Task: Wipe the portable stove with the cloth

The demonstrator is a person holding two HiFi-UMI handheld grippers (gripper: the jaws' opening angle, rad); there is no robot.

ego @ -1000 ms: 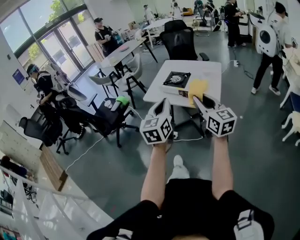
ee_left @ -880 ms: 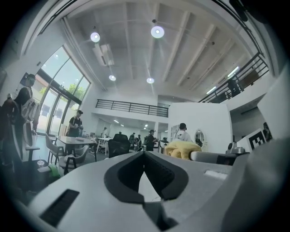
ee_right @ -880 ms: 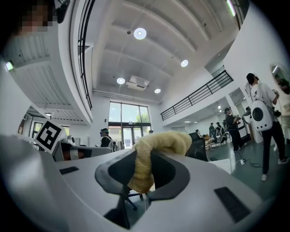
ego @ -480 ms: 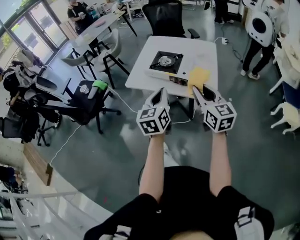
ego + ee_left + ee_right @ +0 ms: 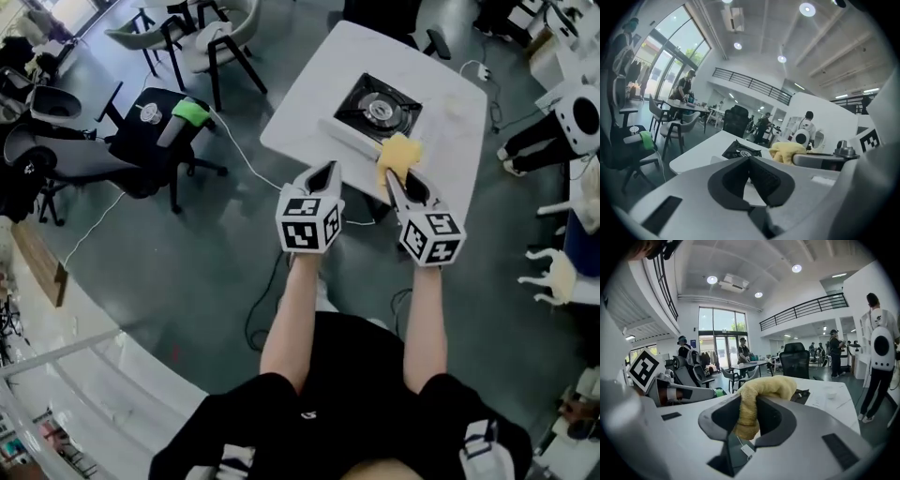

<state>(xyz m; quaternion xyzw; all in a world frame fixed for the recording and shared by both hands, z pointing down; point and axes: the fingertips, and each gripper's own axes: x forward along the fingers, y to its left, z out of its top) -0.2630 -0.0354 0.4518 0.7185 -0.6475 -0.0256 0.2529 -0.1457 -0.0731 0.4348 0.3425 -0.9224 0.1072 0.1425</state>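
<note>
The portable stove [image 5: 379, 108] is black with a round burner and sits on a white table [image 5: 309, 94]; it shows in the left gripper view as the stove [image 5: 742, 149] beyond the jaws. My right gripper [image 5: 394, 180] is shut on a yellow cloth [image 5: 397, 156] that bunches over its tip, short of the table's near edge. In the right gripper view the cloth [image 5: 759, 397] hangs pinched between the jaws of the right gripper [image 5: 749, 414]. My left gripper [image 5: 322, 176] is beside it, shut and holding nothing; in its own view the left gripper [image 5: 750, 171] has its pads together.
A black office chair [image 5: 155, 131] with a green item [image 5: 191, 112] stands left of the table, a white cable [image 5: 239, 159] running across the floor. More chairs [image 5: 211, 37] are at the top left. A white robot [image 5: 577, 117] and clutter stand at the right.
The head camera has tilted further down and closer to the table. Both grippers stay side by side near the table's near edge, the right one still holding the cloth.
</note>
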